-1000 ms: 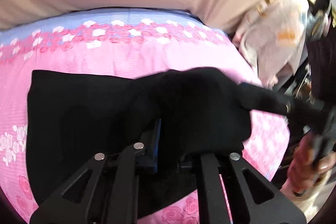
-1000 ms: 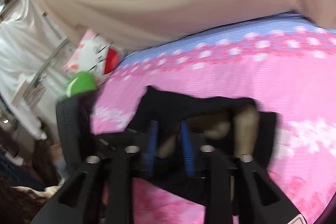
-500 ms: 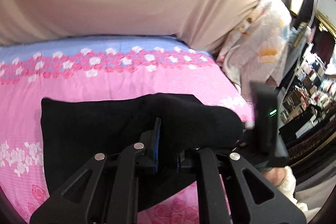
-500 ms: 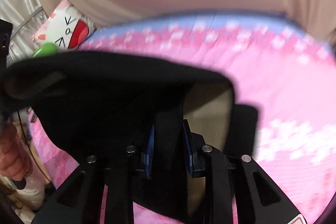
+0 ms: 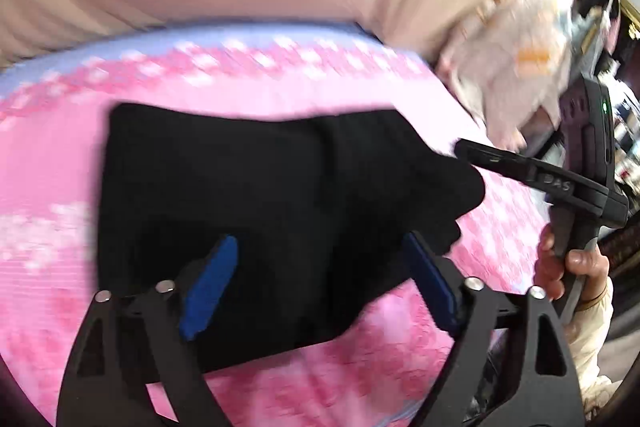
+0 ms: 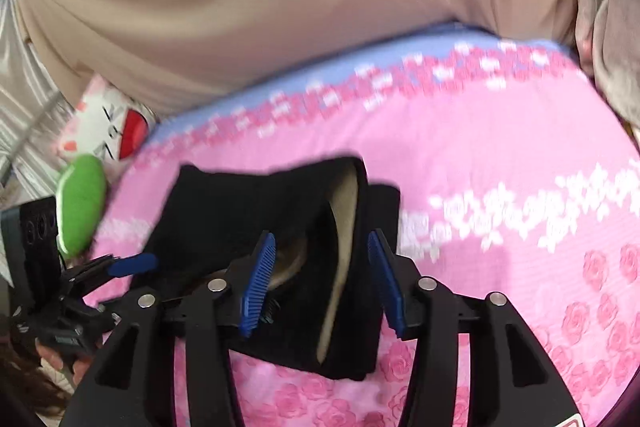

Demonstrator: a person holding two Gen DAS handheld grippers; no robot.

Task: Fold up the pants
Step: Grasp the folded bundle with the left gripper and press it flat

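My left gripper (image 5: 320,279) and right gripper (image 6: 322,275) both have jaws spread, holding nothing. The black pants (image 5: 260,195) lie folded on the bed (image 6: 500,155), just ahead of the jaws. I would draw back straight, so no pad catches the top layer.

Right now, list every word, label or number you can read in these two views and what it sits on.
"DAS", partly blurred, possibly cut off: on the black body of the right gripper as the left wrist view shows it.
White cartoon-face pillow: drawn face only, no letters.
Black folded pants and pink rose-print bedsheet: no text.
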